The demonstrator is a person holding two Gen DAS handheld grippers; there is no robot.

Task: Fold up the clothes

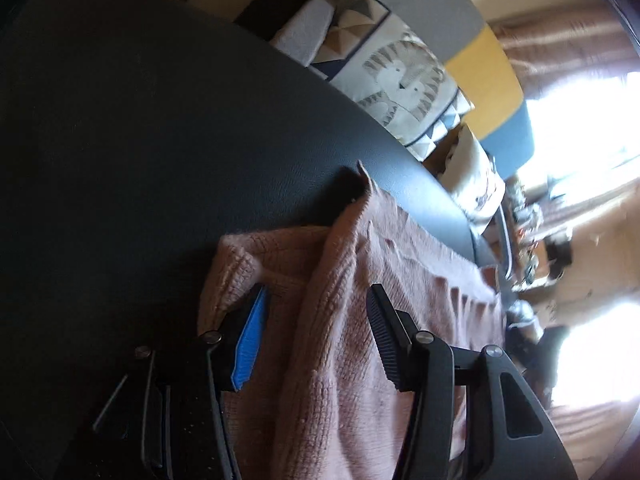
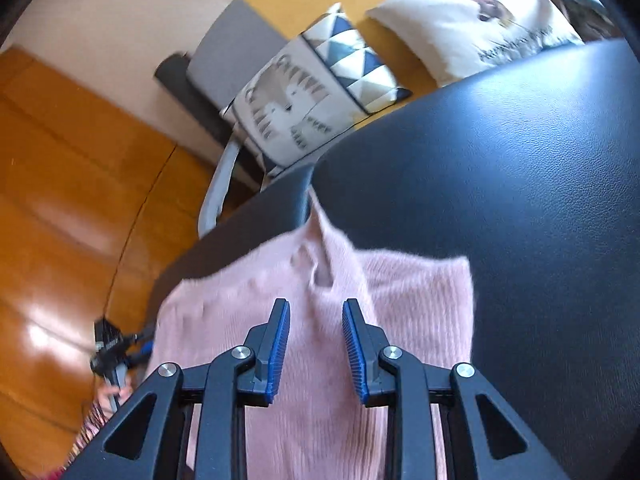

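Showing no legible writing: pink sweater (image 2: 320, 360), cushion (image 2: 480, 20) script blurred.

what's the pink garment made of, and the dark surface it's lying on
Pink garment: looks like soft knit, wool or acrylic; ribbed rows and a fuzzy nap show. Dark surface: likely leather or faux leather; fine pebbled grain with a dull sheen.
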